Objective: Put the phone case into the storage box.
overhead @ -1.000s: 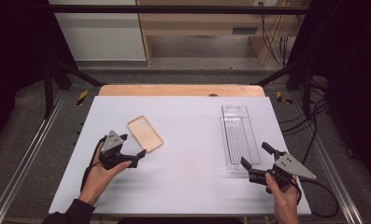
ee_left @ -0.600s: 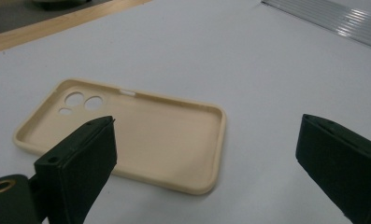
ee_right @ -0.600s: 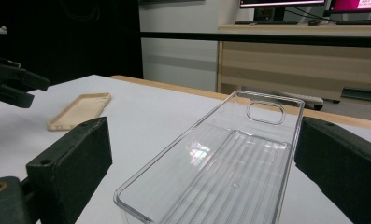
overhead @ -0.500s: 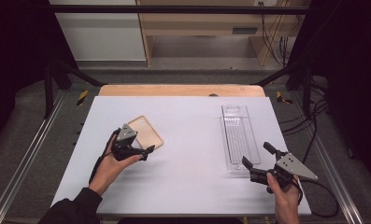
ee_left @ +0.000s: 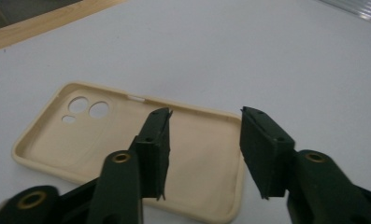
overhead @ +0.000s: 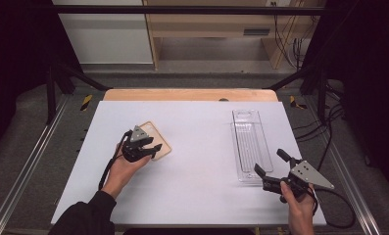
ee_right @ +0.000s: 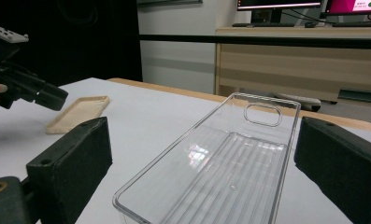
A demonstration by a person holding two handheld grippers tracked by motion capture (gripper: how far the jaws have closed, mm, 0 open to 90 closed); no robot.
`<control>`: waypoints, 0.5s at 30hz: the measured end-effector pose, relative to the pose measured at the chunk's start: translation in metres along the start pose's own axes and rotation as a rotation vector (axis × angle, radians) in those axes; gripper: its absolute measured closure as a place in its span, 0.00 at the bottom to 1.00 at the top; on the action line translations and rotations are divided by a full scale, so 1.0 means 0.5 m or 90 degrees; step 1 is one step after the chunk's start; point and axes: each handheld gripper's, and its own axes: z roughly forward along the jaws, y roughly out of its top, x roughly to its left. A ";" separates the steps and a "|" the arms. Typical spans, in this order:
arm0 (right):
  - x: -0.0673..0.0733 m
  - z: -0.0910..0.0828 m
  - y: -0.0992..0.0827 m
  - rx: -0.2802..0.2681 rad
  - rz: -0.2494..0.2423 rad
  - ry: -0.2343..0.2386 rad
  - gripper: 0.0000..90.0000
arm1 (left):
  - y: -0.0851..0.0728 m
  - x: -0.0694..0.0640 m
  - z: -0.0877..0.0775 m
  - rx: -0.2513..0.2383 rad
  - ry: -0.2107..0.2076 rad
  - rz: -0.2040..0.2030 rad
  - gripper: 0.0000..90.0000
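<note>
A beige phone case lies inner side up on the white table, left of the middle. My left gripper hovers over its near end. In the left gripper view the jaws stand a moderate gap apart above the case; they have just been closing, and the pads press on nothing. My right gripper is wide open at the near end of a clear plastic tray. In the right gripper view the tray lies ahead between the jaws, with the case and left gripper farther left.
The white tabletop has a wooden strip along its far edge. Metal rails run down both sides of the table. A wooden desk with monitors stands beyond it.
My left hand has moved right and away from the person until the gripper is over the phone case, and its jaws have narrowed. The right gripper and the tray have stayed put.
</note>
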 end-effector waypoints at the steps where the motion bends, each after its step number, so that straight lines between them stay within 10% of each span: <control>1: 0.000 0.000 0.000 0.000 -0.002 0.000 0.05 | 0.000 0.000 0.002 0.002 0.000 0.001 0.67; 15: 0.000 0.000 0.000 0.001 -0.001 -0.002 0.05 | 0.006 -0.002 0.026 0.040 -0.012 -0.019 1.00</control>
